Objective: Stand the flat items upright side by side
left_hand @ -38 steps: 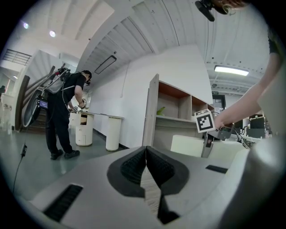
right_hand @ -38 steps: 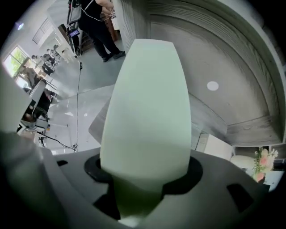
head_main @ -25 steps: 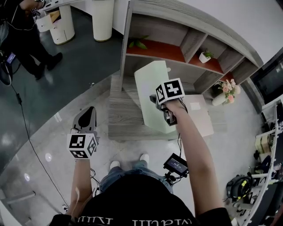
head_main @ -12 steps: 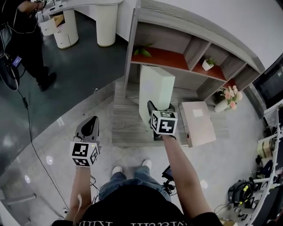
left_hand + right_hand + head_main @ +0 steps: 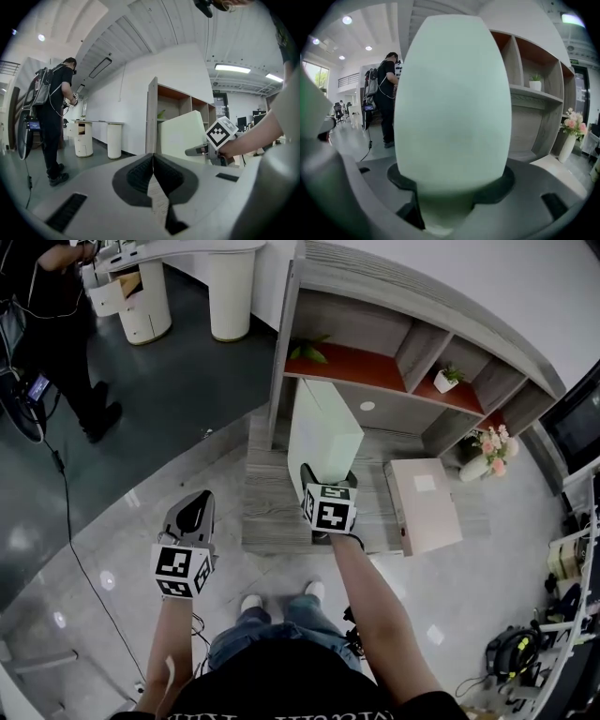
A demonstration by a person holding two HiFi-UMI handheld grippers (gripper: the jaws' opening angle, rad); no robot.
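The pale green box [image 5: 323,432] stands on end on the wooden bench [image 5: 272,521], in front of the shelf unit [image 5: 394,310], its broad faces vertical and its narrow near edge turned toward the person. The right hand-held gripper [image 5: 317,479] sits at the box's 6 o'clock with that near edge between its jaws. The jaws have just been opening, yet the pads seem to lie against both faces with no clear gap, so I read this as a loosening hold. The left hand-held gripper [image 5: 194,507] hangs over the floor at the box's 8 o'clock, jaws pressed together on nothing. A pink box [image 5: 424,502] lies flat on the bench at the green one's 3 o'clock, well apart from it. Both look like hollow file boxes: probably light, stiff and smooth-faced, so pads may slip. The green one is tall on a thin base and could topple sideways if nudged. The best hold is likely across the narrow thickness, low on an edge. In the head view the right hand-held gripper covers the green box's foot, so whether it rests squarely cannot be told. The right gripper view is almost filled by the box, and the pale label on the pink box is too small to read.
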